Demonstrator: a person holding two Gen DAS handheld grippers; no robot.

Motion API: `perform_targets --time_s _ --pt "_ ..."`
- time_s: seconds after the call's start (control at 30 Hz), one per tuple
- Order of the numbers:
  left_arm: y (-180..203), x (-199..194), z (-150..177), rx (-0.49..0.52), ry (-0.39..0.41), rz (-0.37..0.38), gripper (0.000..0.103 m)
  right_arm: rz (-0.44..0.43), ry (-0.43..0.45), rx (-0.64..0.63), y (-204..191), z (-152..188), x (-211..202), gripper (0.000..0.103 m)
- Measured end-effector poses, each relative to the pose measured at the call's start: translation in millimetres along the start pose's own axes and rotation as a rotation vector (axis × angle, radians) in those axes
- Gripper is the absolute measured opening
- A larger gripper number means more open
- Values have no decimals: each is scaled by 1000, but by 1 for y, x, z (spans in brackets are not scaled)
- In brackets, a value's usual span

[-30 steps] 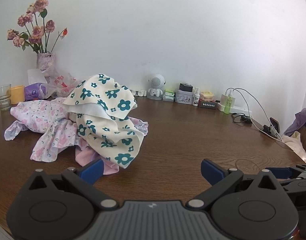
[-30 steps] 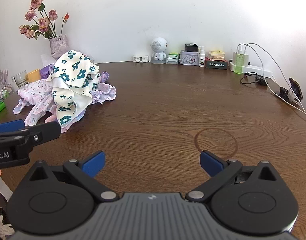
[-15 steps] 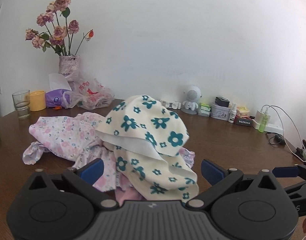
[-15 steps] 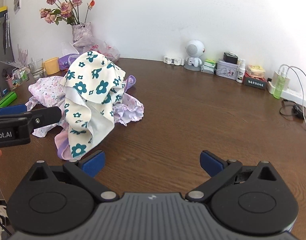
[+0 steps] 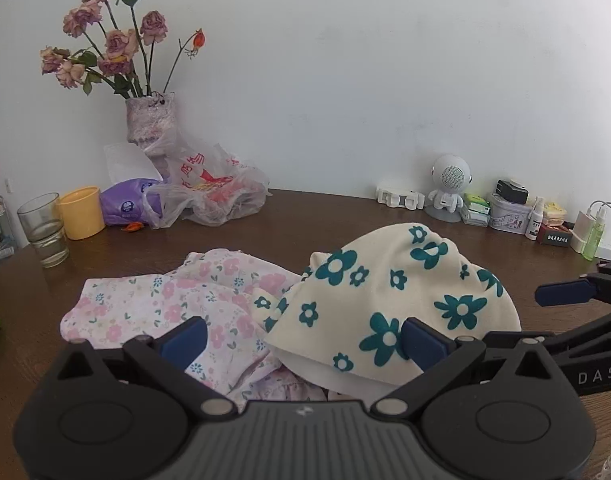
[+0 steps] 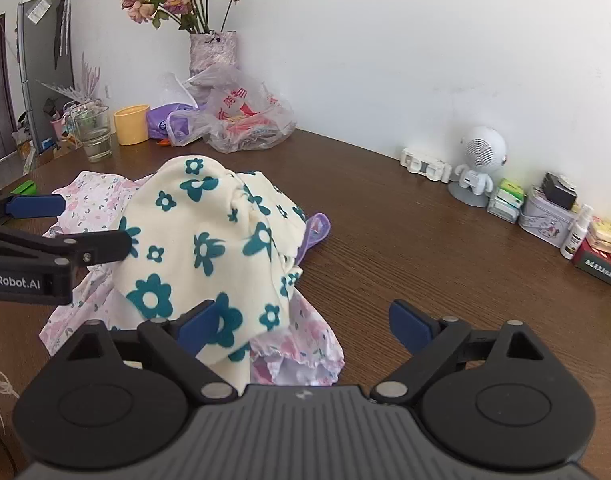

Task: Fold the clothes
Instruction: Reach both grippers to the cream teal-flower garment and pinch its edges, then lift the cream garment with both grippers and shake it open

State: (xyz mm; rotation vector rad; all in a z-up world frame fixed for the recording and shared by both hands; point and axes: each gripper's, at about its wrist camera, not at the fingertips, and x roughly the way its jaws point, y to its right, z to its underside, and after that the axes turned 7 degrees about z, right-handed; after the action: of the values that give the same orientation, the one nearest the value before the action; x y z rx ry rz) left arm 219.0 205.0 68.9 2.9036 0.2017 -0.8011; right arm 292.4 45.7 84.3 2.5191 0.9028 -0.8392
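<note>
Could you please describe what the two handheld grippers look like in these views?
Both are the same design: the left gripper and right gripper each have a black plastic body with two round discs, a ribbed grey centre panel, black linkage arms with silver pivot pins, and blue fingers. White lettering runs along their sides, partly cut off. No cables or sleeves are visible.

A crumpled cream garment (image 6: pixel 209 240) with teal flowers lies heaped on top of a rumpled pink floral garment (image 5: pixel 153 300), both unfolded in one pile at the near left of the table.
</note>
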Motion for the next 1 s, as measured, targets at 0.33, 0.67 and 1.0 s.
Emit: perform_targets --time_s 0.33,0.67,1.0 --pt "7 25 -8 30 -79 198 43 -130 -40 -56 -7 -10 6 4" --pt "68 -22 -46 198 42 296 9 -15 167 -21 32 -29 -81 3" --pt "188 -142 -140 360 342 435 9 247 460 34 108 -71 -234 3"
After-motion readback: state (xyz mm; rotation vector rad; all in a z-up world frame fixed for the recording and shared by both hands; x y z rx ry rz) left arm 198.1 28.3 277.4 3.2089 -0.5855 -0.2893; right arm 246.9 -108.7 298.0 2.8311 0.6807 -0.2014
